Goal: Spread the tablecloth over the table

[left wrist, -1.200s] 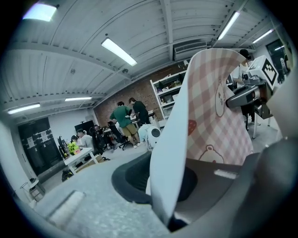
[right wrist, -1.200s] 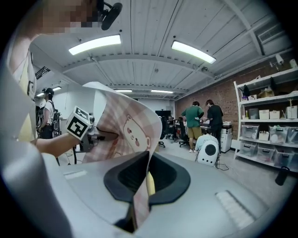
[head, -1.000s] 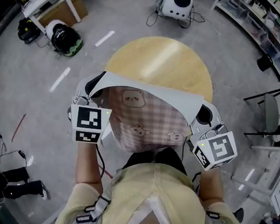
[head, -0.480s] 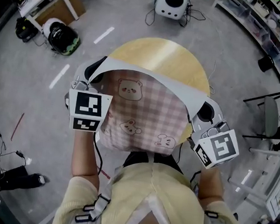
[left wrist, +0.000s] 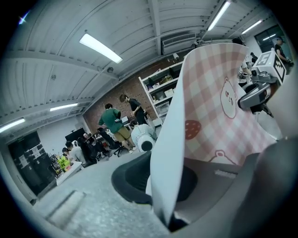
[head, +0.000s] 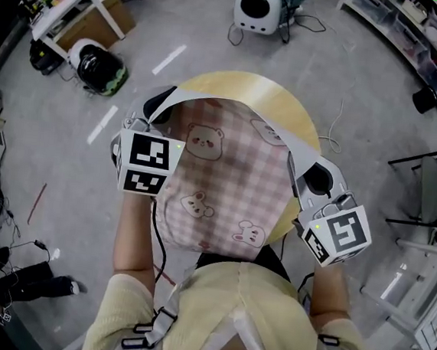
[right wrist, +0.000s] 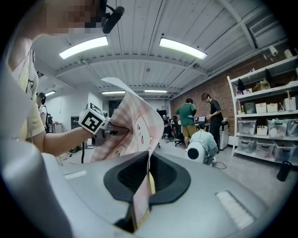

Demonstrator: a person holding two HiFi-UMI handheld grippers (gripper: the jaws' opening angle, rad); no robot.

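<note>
While the head view looks steeply down, the pink checked tablecloth (head: 221,182) with its bear prints hangs stretched between both tongs, over the near side of the round wooden counter (head: 238,88). Only the counter's far arc shows bare, at twelve o'clock of the cloth. Left tongs (head: 161,103) have the cloth's white-backed top edge at about ten o'clock, and right tongs (head: 297,156) have it at about three o'clock. The cloth's loose end droops to six o'clock, toward the person (head: 240,311) in the pale yellow top. Whether the cloth touches the wood, I can't tell. Out on the grey floor, a black and green helmet (head: 100,65) lies at ten o'clock and a white pod-shaped machine (head: 259,5) stands at twelve.

Over to the left gripper view: the tongs (left wrist: 165,218) are pinched tight on the tablecloth (left wrist: 209,107), with the white edge rising straight up from between the pads and the check pattern billowing to two o'clock. The other tongs (left wrist: 260,90) show at two o'clock, across the cloth.

Now the right gripper view: these tongs (right wrist: 138,211) are clamped on a thin fold of the tablecloth (right wrist: 135,123) too, with no gap showing. The fabric arcs up to eleven o'clock, toward the marker cube of the left tongs (right wrist: 93,118). People (right wrist: 187,116) stand at two o'clock and shelves (right wrist: 265,125) run along three o'clock.
</note>
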